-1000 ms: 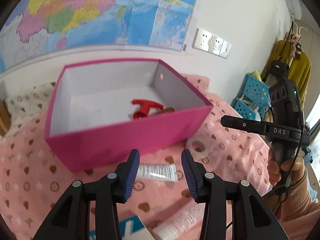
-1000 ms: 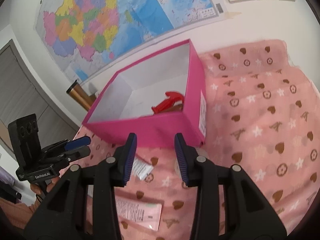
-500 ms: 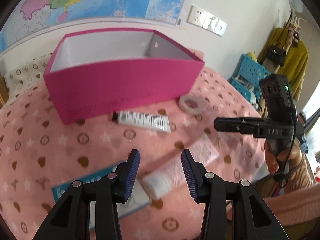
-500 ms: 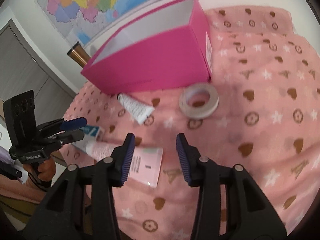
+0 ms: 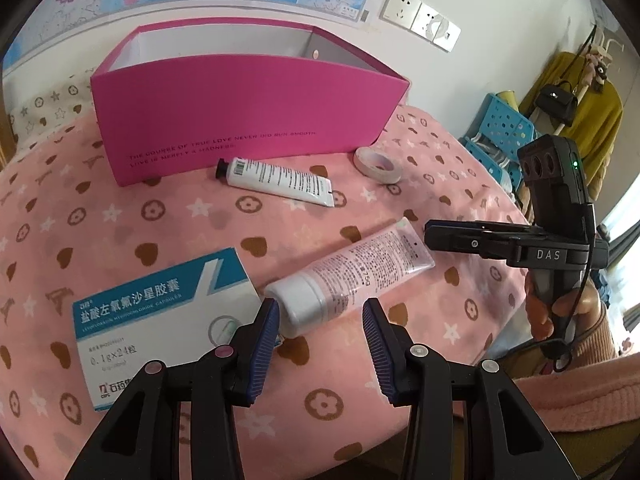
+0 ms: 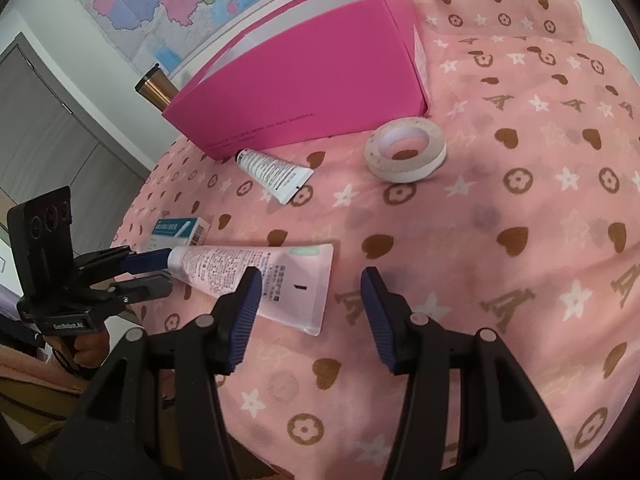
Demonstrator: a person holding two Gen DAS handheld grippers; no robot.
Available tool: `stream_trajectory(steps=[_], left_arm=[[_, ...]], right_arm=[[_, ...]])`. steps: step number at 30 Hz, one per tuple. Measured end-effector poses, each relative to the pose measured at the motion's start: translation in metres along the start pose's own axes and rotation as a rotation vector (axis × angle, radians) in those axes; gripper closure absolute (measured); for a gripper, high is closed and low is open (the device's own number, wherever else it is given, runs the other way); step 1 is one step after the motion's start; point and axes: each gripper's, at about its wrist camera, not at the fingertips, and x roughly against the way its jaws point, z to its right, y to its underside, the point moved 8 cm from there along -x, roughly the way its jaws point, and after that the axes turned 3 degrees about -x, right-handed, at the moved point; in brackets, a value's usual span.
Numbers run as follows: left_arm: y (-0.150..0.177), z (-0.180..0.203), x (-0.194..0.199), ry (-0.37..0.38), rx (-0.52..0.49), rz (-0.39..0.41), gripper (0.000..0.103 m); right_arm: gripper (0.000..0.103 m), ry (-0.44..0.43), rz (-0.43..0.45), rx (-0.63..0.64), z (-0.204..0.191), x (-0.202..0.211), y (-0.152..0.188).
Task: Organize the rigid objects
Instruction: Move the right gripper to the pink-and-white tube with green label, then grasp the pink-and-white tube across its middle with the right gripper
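Note:
A pink box stands open at the back of the pink cloth; it also shows in the right wrist view. A pink tube lies in front, its white cap between my open left gripper's fingertips. A white tube, a tape roll and a blue-white medicine carton lie loose. My right gripper is open and empty over the pink tube's flat end. The tape roll lies beyond it.
A copper-coloured flask stands behind the box. Blue baskets and hanging clothes are off the right edge of the table. A wall with a map and sockets is behind.
Both grippers have pulled back and down from the box towards the table's front. My left gripper now straddles the pink tube's cap. Both remain open.

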Motion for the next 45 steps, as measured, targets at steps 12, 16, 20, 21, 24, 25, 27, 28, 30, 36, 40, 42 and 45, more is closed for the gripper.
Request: stream_trajectory(steps=[12, 16, 20, 21, 24, 25, 27, 28, 30, 36, 40, 42, 45], left_arm=[[0.000, 0.004, -0.007, 0.005, 0.007, -0.016, 0.059], [-0.001, 0.004, -0.008, 0.009, 0.013, -0.018, 0.059], [-0.002, 0.004, -0.010, 0.007, 0.017, -0.020, 0.059], [-0.003, 0.004, -0.010, 0.007, 0.019, -0.020, 0.059], [-0.004, 0.004, -0.010, 0.009, 0.021, -0.016, 0.058], [-0.005, 0.005, -0.009, 0.009, 0.022, -0.014, 0.058], [-0.006, 0.005, -0.008, 0.012, 0.021, -0.007, 0.056], [-0.007, 0.006, -0.007, 0.015, 0.023, -0.003, 0.054], [-0.009, 0.007, -0.005, 0.015, 0.022, 0.004, 0.054], [-0.013, 0.010, -0.002, 0.017, 0.015, 0.016, 0.054], [-0.019, 0.011, -0.001, 0.015, 0.014, 0.025, 0.054], [-0.022, 0.012, 0.000, 0.017, 0.014, 0.034, 0.054], [-0.028, 0.012, 0.002, 0.013, 0.010, 0.048, 0.054]], right_arm=[[0.049, -0.010, -0.009, 0.029, -0.011, -0.008, 0.005], [0.049, 0.001, -0.009, 0.043, -0.014, -0.008, 0.006], [0.049, 0.016, -0.008, 0.053, -0.015, -0.008, 0.007], [0.049, 0.022, -0.008, 0.057, -0.015, -0.008, 0.007], [0.049, 0.034, -0.002, 0.069, -0.017, -0.007, 0.006], [0.049, 0.038, 0.001, 0.073, -0.017, -0.006, 0.005], [0.049, 0.042, 0.006, 0.078, -0.019, -0.005, 0.004], [0.049, 0.043, 0.007, 0.079, -0.019, -0.004, 0.004], [0.049, 0.045, 0.011, 0.084, -0.021, -0.003, 0.003], [0.049, 0.061, 0.034, 0.087, -0.022, 0.003, -0.003], [0.049, 0.074, 0.044, 0.094, -0.022, 0.006, -0.007], [0.049, 0.078, 0.052, 0.096, -0.022, 0.009, -0.010], [0.049, 0.079, 0.068, 0.103, -0.024, 0.012, -0.016]])
